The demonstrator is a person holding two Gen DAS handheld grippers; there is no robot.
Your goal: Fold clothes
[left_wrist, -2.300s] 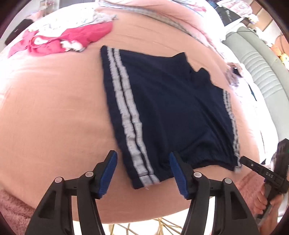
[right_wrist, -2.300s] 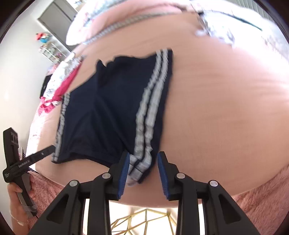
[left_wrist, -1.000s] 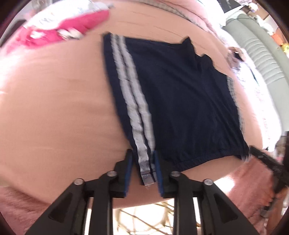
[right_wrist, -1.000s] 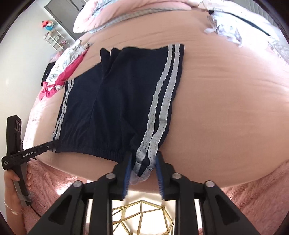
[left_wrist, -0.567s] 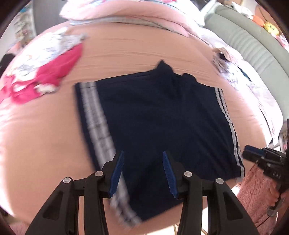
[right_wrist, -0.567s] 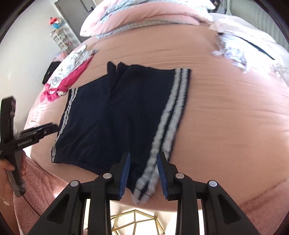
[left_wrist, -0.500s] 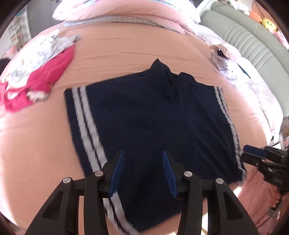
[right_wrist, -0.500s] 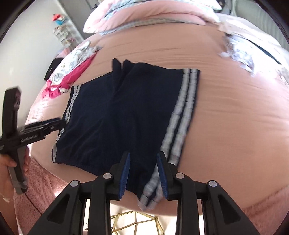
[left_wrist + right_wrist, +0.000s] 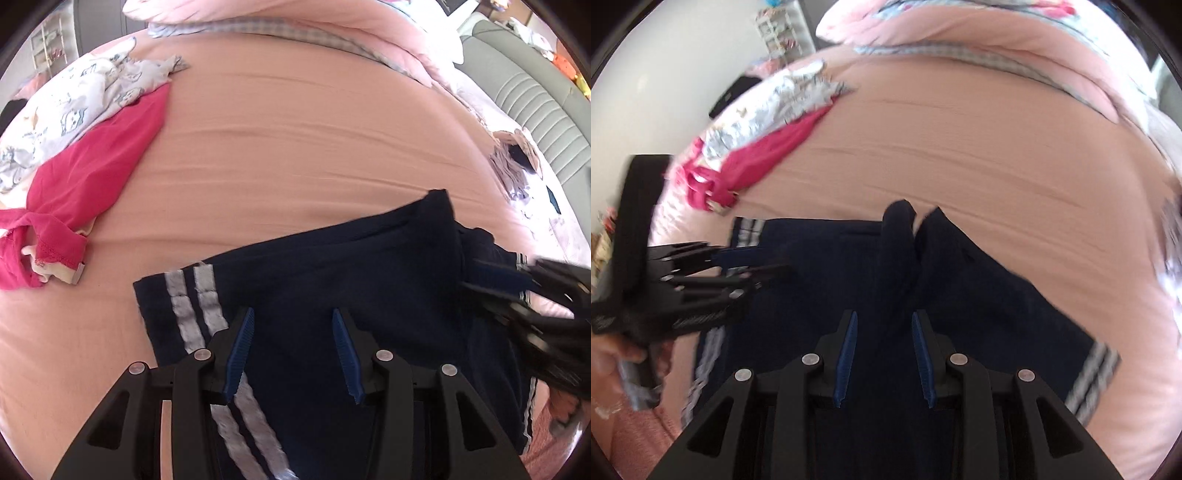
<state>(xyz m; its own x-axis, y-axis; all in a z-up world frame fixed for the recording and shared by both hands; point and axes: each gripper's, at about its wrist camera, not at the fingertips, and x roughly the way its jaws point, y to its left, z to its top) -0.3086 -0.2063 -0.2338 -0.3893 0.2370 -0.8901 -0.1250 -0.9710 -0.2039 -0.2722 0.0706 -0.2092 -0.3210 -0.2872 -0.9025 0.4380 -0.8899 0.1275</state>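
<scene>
Navy shorts (image 9: 351, 266) with white side stripes lie flat on the pink bed sheet (image 9: 295, 129), leg hems and crotch pointing away from me. My left gripper (image 9: 293, 354) hovers open over the shorts' left half, its left finger above the stripes, nothing pinched between the pads. In the right wrist view the shorts (image 9: 820, 277) fill the lower frame. There my right gripper (image 9: 884, 358) is open above their middle, just below the crotch. Each gripper shows in the other's view: the right gripper (image 9: 476, 275) blurred, the left gripper (image 9: 768, 260) held by a hand (image 9: 613, 362).
A crimson garment (image 9: 85, 184) and a white patterned one (image 9: 74, 99) lie at the far left of the bed. Pink pillows (image 9: 332, 22) line the back. A grey padded panel (image 9: 535, 110) and a small heap of clothes (image 9: 513, 158) are on the right.
Both grippers left the waistband corners at the bed's edge and moved inward over the middle of the shorts. The left gripper's jaws stand wider than a second ago.
</scene>
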